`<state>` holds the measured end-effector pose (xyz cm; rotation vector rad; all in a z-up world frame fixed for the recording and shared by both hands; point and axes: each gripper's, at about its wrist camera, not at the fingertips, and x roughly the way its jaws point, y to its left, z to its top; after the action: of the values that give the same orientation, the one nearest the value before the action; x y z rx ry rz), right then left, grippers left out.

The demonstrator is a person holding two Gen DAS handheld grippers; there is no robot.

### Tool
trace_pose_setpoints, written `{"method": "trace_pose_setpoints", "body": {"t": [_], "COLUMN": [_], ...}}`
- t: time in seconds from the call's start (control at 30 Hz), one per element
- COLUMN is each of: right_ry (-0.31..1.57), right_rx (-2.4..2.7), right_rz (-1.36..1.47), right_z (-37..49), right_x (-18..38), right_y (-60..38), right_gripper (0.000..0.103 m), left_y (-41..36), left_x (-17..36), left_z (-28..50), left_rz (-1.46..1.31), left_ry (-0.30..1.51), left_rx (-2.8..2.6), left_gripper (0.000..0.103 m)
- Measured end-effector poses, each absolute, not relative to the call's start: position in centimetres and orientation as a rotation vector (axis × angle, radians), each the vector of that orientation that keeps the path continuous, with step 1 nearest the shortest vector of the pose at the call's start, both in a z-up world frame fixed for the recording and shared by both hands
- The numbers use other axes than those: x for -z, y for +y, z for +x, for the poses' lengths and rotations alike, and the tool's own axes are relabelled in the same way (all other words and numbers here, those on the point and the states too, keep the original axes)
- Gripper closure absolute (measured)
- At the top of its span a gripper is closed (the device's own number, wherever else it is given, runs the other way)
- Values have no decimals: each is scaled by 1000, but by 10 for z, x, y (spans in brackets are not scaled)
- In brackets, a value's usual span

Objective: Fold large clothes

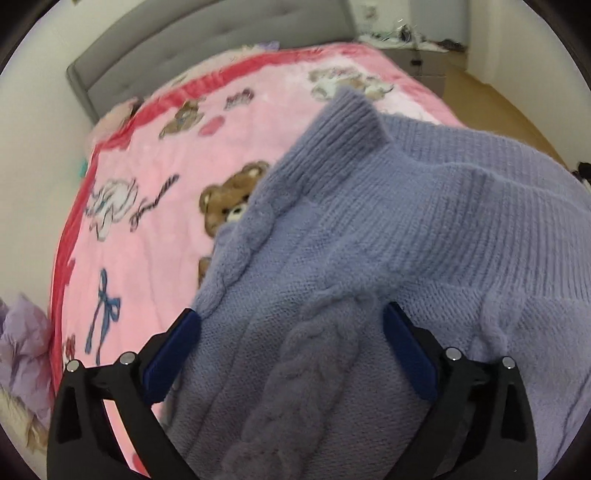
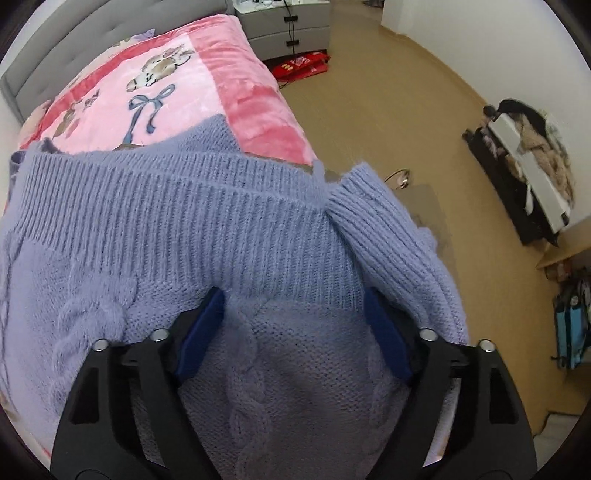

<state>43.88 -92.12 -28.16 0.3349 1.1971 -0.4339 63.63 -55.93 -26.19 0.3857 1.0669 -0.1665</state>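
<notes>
A lavender cable-knit sweater [image 1: 424,236] lies on a bed with a pink teddy-bear blanket [image 1: 159,177]. A ribbed cuff [image 1: 347,122] sticks up at the far side. My left gripper [image 1: 291,321] is open, its blue-padded fingers [image 1: 177,350] spread wide over the knit near the sweater's left edge. In the right wrist view the same sweater [image 2: 184,229] shows its ribbed band, with a ribbed sleeve cuff [image 2: 373,206] hanging toward the bed edge. My right gripper [image 2: 293,299] is open, with sweater fabric bunched between its fingers.
A grey padded headboard [image 1: 166,48] stands at the far end. A grey nightstand [image 2: 291,26] stands beside the bed, red items [image 2: 303,64] on the wooden floor [image 2: 406,110]. Clutter and a dark rack [image 2: 524,177] line the right wall. Purple fabric [image 1: 22,347] lies at the left.
</notes>
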Motion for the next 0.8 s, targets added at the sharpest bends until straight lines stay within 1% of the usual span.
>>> {"method": "trace_pose_setpoints", "body": {"t": [0.03, 0.07, 0.17, 0.23, 0.33, 0.47, 0.53, 0.63, 0.8], "right_ry": [1191, 1182, 1130, 1057, 997, 913, 863, 833, 825], "right_rx": [443, 468, 454, 438, 418, 392, 444, 442, 396], "right_rz": [310, 265, 220, 177, 161, 212, 184, 209, 332], "right_z": [437, 434, 421, 410, 396, 370, 350, 328, 287], "right_x": [277, 271, 251, 236, 216, 180, 157, 134, 106], "right_y": [-919, -915, -905, -893, -873, -842, -818, -797, -768], "right_gripper": [10, 8, 8, 8, 8, 8, 8, 8, 8], "left_y": [-555, -550, -546, -547, -550, -552, -549, -539, -516], "left_x": [259, 256, 242, 231, 209, 165, 138, 109, 69], "left_z": [632, 628, 611, 594, 564, 514, 487, 456, 406], "left_rz": [371, 359, 383, 444, 461, 420, 385, 343, 242], "left_ry": [1059, 1056, 992, 919, 858, 769, 729, 694, 697], "left_rx": [177, 184, 169, 111, 163, 313, 373, 417, 470], "left_gripper": [6, 6, 6, 5, 5, 5, 5, 5, 5]}}
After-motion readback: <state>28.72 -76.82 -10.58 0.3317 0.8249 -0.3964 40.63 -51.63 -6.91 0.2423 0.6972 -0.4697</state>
